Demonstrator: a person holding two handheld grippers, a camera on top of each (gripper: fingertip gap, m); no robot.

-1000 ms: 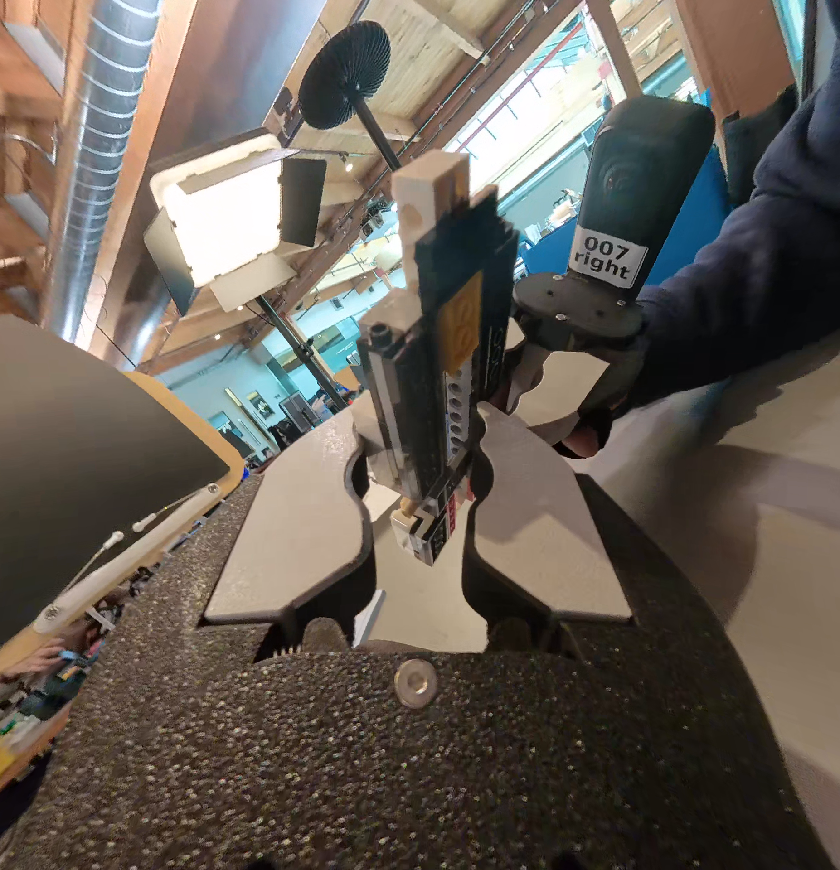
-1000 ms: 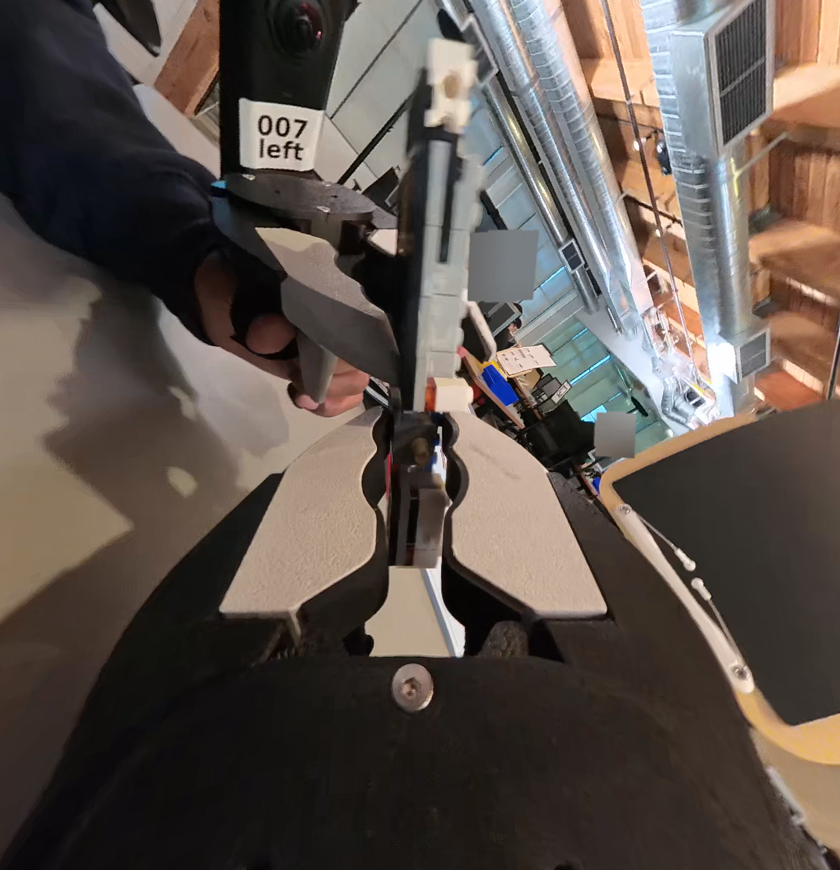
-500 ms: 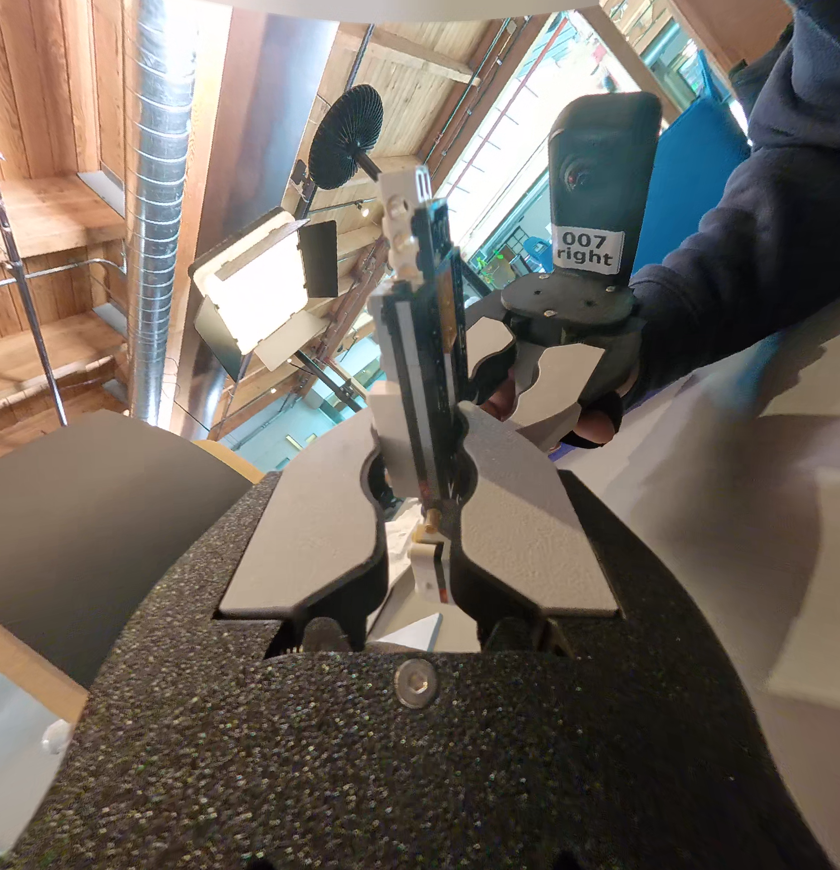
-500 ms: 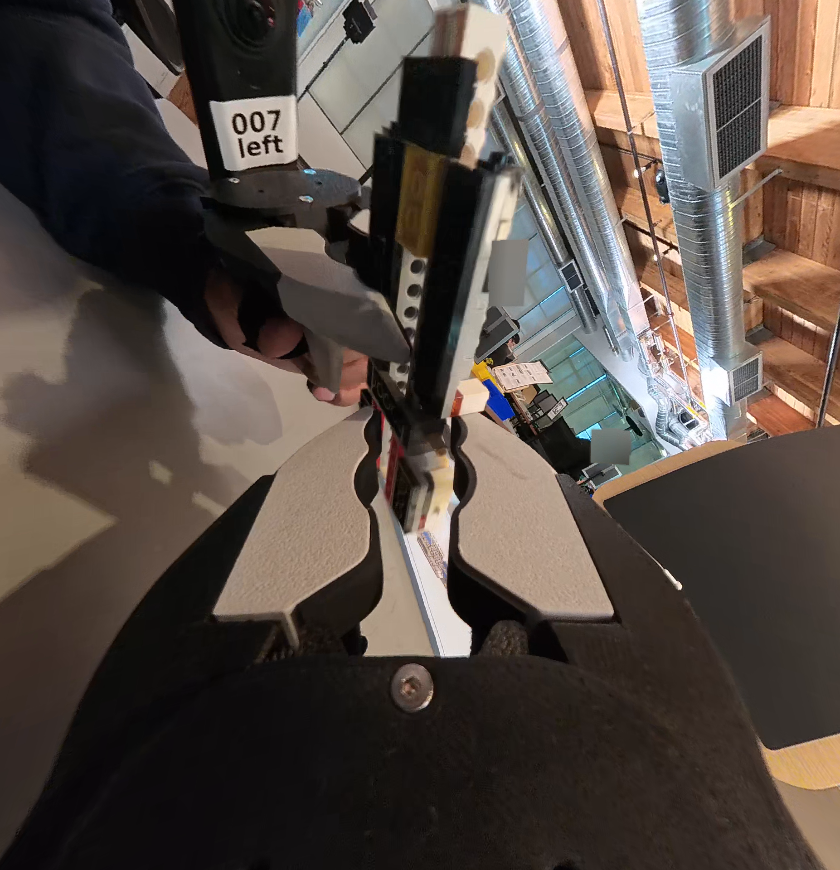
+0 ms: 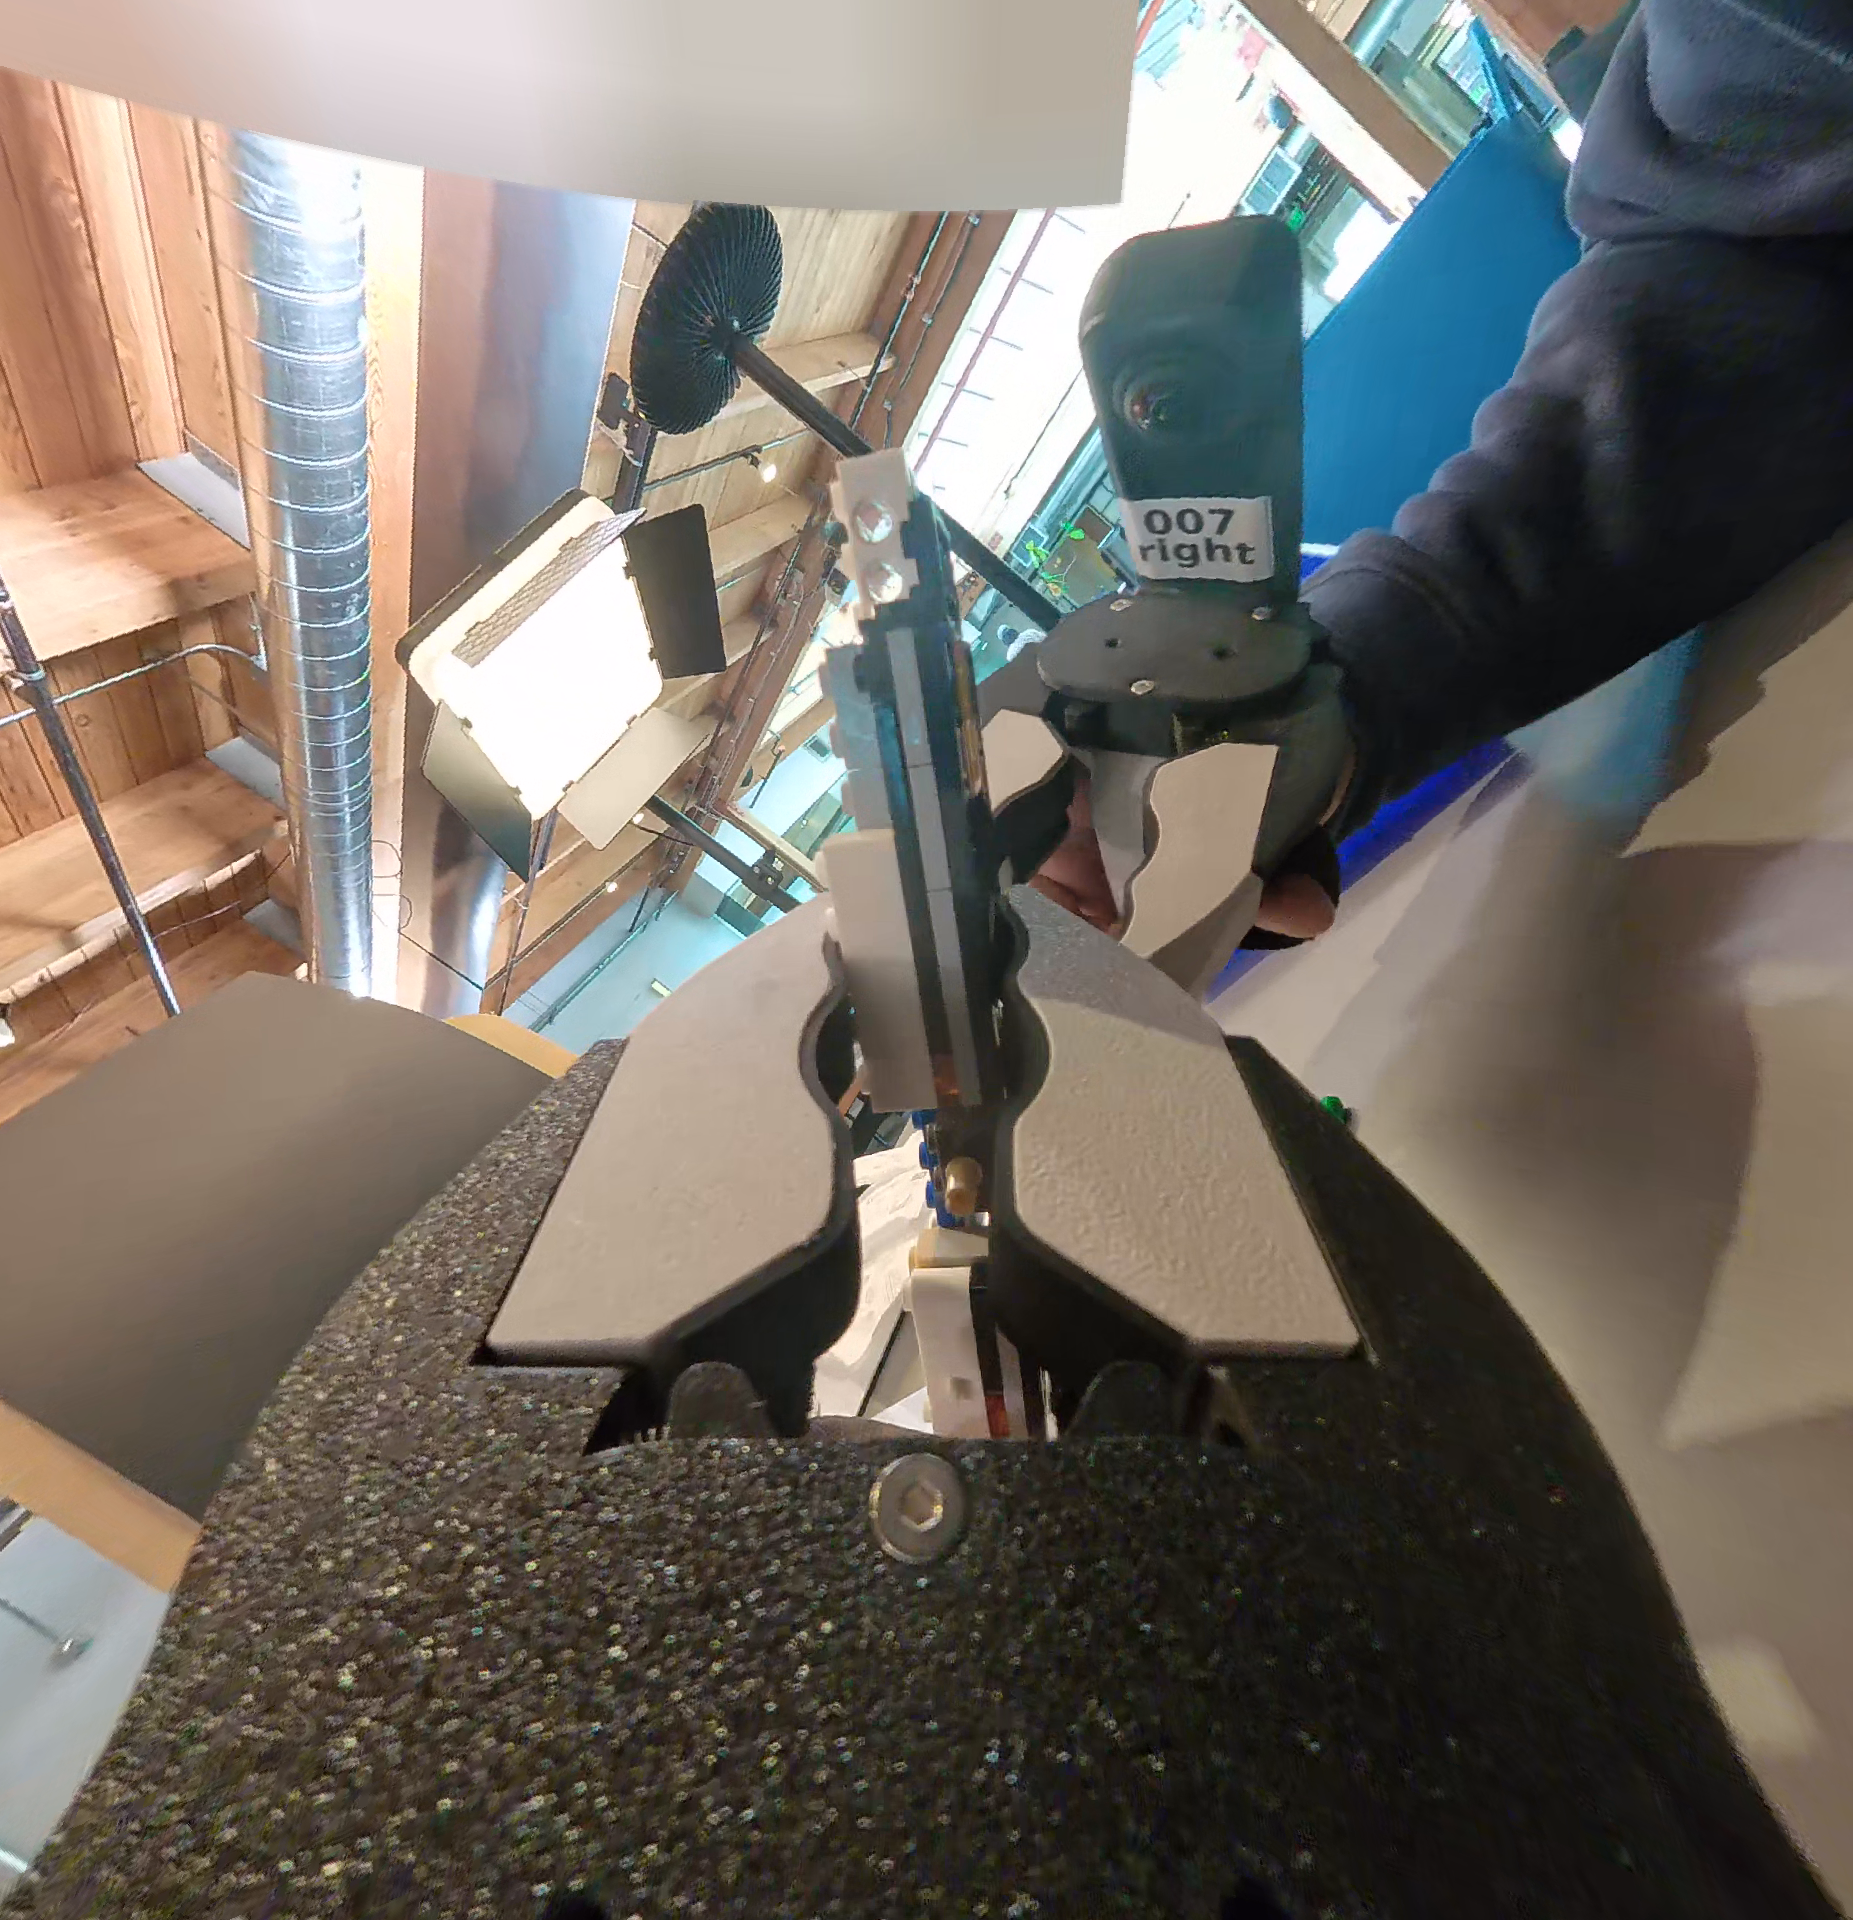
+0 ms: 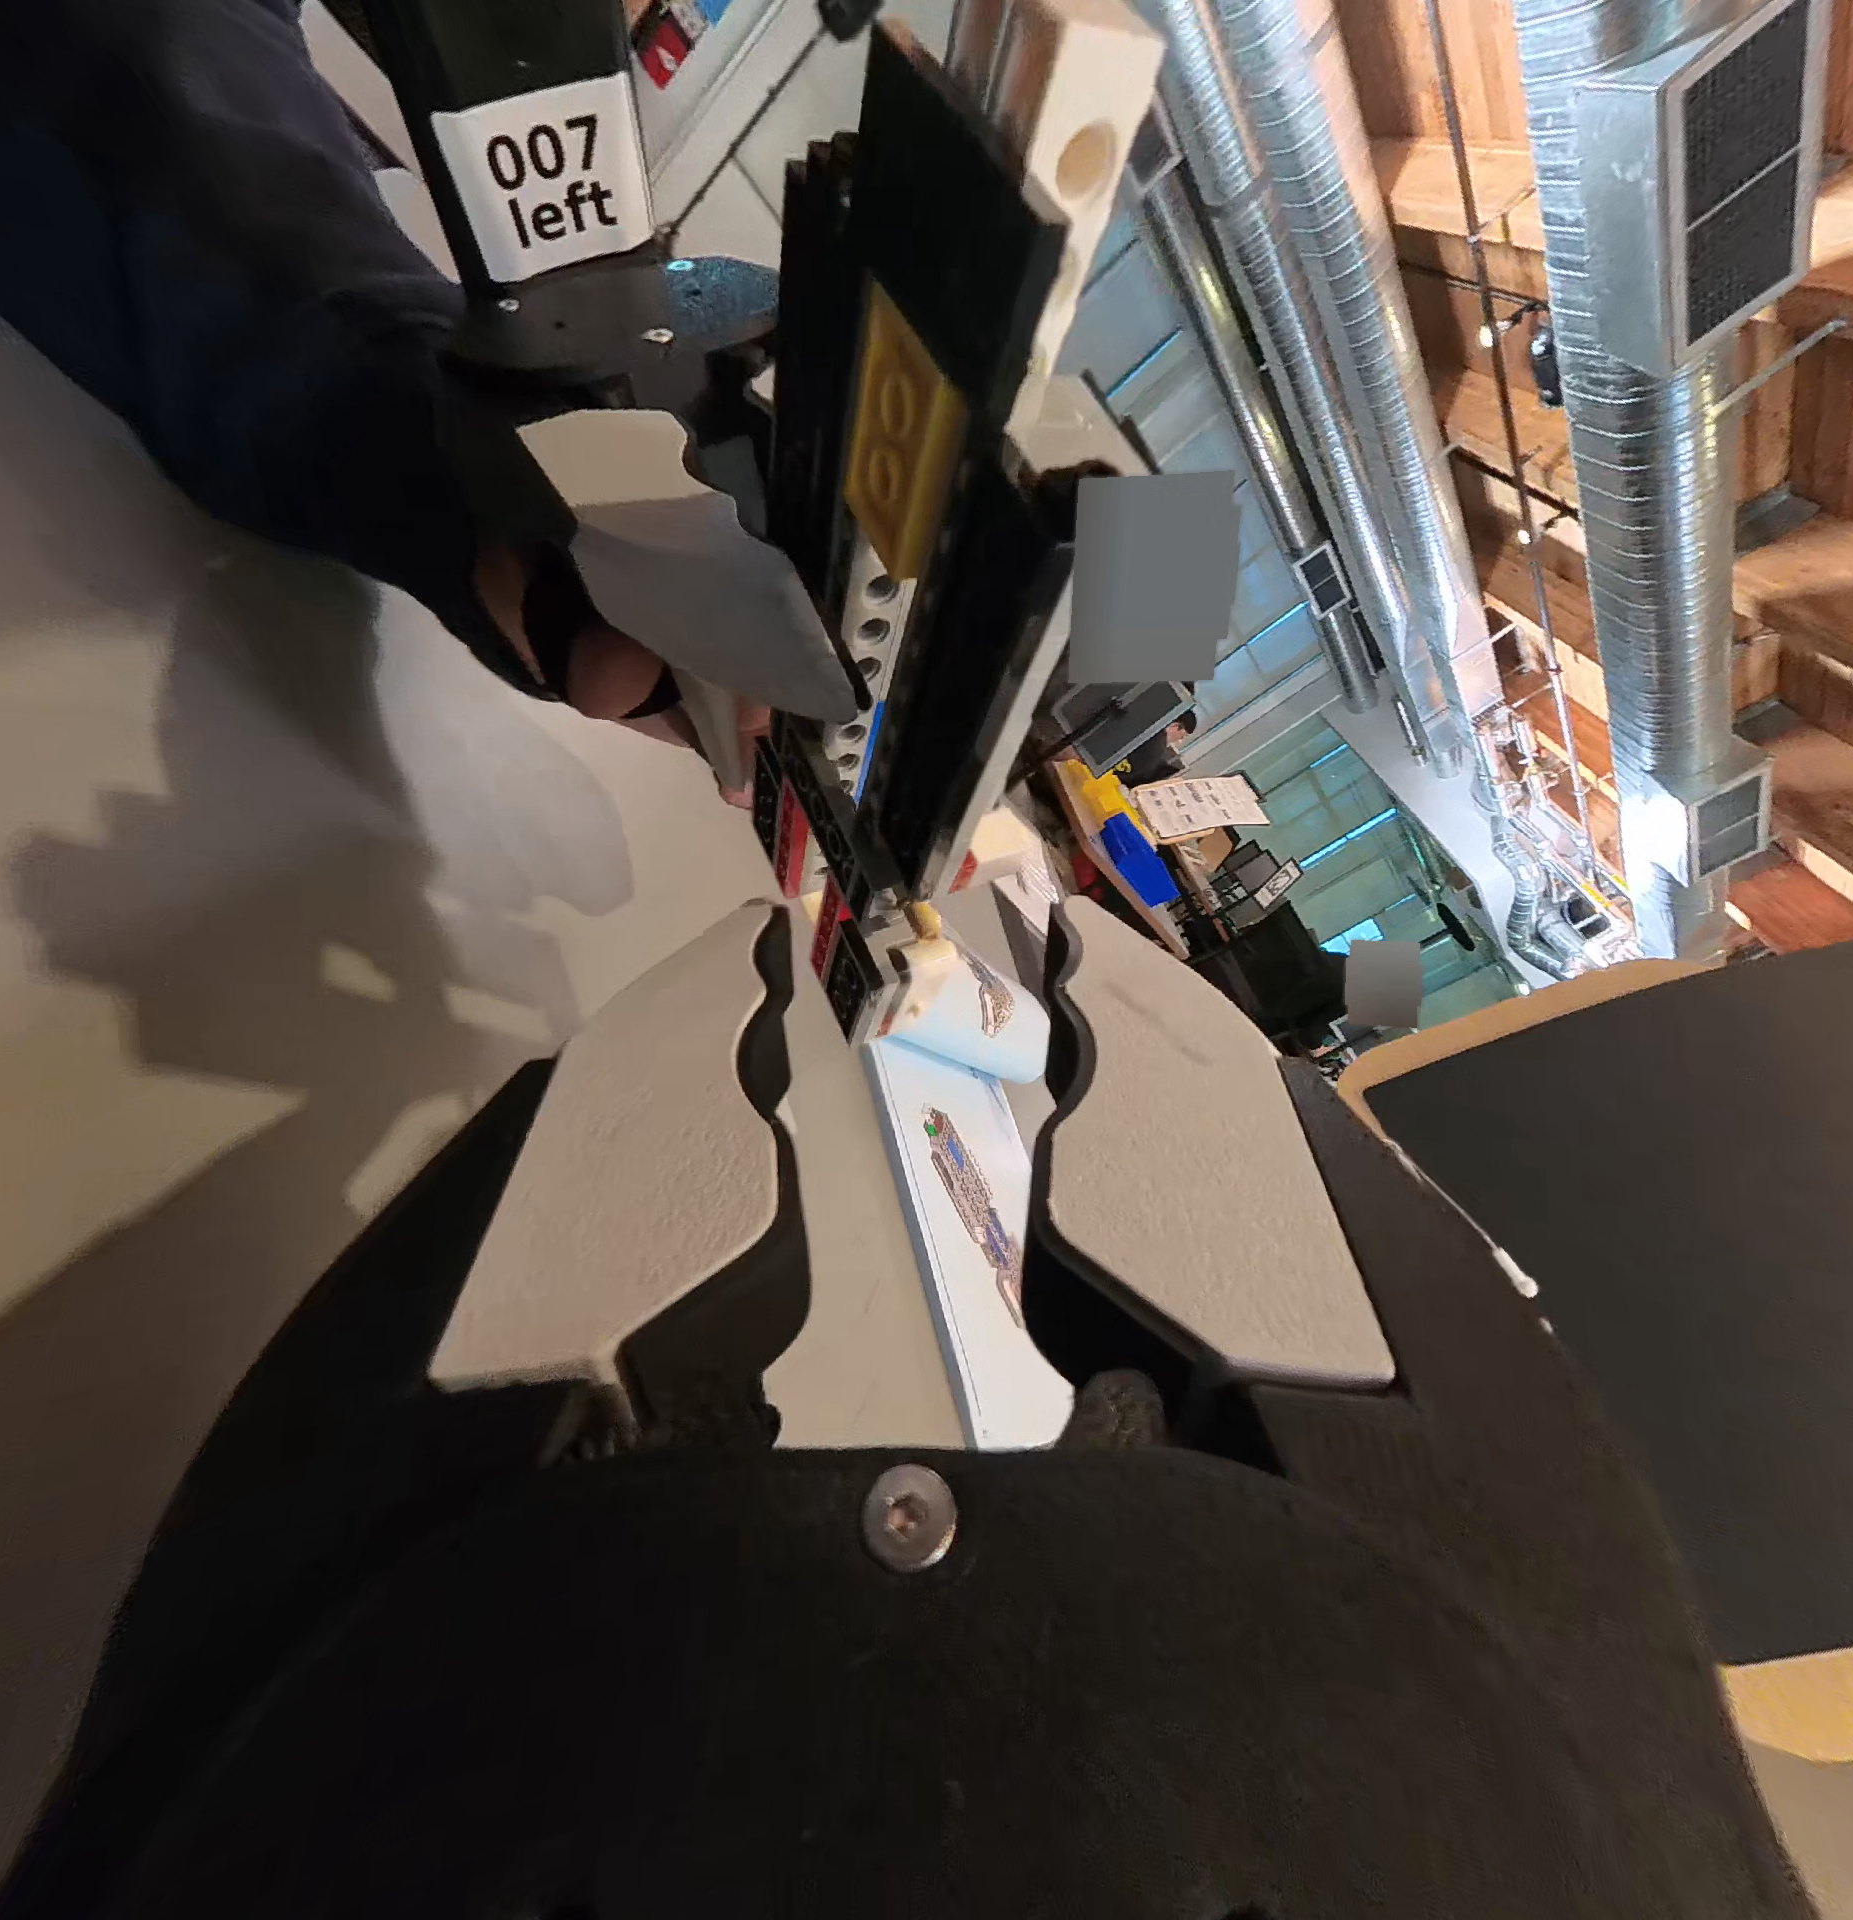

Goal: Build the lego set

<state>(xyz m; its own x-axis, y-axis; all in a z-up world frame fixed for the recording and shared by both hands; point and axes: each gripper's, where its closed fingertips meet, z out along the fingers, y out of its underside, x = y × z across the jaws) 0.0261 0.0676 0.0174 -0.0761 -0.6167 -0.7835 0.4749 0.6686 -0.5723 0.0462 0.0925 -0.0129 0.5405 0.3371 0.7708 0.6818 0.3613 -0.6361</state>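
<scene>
The left gripper [image 5: 927,997] is clamping a long, narrow brick model [image 5: 917,790], built mostly of black plates with grey and white pieces, and its jaws are drawn close so that both pads are pressing on the model's flat sides. The model is standing nearly upright out of the jaws, its white end pointing up toward the ceiling and its lower end, with a small tan peg [image 5: 961,1179] and a white brick, reaching down between the fingers toward the gripper's body.

The right gripper [image 6: 914,935] is sitting with its jaws wide apart and gripping nothing; the lower tip of the model, with red and black bricks and a white piece, is hanging in the gap just beyond its fingertips, and neither pad is touching it. In the right wrist view a yellow tile [image 6: 901,457] is showing on the model's black face, and the left gripper's grey finger [image 6: 714,592] is lying against the model's side.

Below, on the pale counter [image 6: 226,883], a light-blue instruction booklet [image 6: 963,1164] is lying open between the right gripper's fingers. A dark-sleeved arm [image 5: 1628,499] is holding the right gripper to the right of the model. Far off, a lit studio lamp [image 5: 548,665] and a silver duct [image 5: 304,582] are hanging under the wooden ceiling.
</scene>
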